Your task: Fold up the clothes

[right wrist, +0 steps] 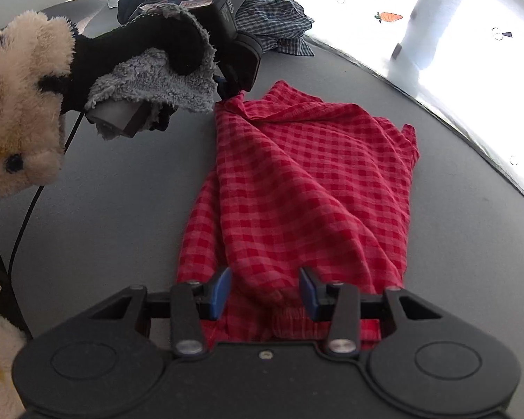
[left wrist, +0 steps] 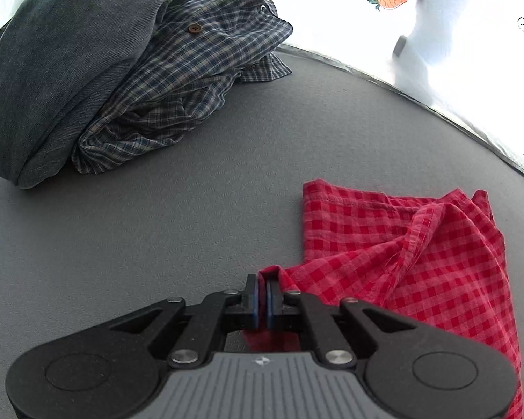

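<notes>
Your left hand-held gripper (left wrist: 262,291) is clamped on a corner of the red checked garment (right wrist: 297,192), which lies on the grey table (left wrist: 157,227). Your right hand-held gripper (right wrist: 264,291) straddles its waistband with jaws apart, not pressing it.

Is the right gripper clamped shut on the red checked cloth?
No, the right gripper stands open, its blue pads apart over the red checked cloth.

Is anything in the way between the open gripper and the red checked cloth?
No, nothing visible. The right gripper hangs open right over the near end of the red checked cloth, with only the fabric between its fingers. The left gripper is already shut on a far corner.
</notes>
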`<state>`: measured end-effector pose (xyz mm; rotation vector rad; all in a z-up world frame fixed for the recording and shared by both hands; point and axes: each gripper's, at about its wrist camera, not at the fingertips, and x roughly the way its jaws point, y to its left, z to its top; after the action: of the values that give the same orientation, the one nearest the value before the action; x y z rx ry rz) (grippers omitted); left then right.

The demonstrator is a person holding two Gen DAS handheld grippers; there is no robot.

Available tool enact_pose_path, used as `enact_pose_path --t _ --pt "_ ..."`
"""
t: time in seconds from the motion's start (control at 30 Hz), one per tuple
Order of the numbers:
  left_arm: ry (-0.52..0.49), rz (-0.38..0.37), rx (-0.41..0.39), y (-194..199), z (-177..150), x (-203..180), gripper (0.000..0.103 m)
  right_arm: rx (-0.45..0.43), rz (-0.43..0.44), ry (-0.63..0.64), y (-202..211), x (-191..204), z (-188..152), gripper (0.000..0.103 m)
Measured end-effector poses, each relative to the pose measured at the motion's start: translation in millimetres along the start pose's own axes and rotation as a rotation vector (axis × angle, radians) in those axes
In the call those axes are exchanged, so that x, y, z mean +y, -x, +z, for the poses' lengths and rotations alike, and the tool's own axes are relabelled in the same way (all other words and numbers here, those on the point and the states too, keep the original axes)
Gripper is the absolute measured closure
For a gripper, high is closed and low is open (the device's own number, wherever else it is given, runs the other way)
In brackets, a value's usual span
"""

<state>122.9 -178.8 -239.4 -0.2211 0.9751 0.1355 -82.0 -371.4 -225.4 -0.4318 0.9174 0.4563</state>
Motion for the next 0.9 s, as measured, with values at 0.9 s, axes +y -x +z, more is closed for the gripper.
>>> enact_pose_path --t 0.9 --pt "-0.011 -0.028 -0.003 -6.4 5.2 2.7 0.097 -0.013 0.340 -0.395 9.1 -22.7 -7.3 0.101"
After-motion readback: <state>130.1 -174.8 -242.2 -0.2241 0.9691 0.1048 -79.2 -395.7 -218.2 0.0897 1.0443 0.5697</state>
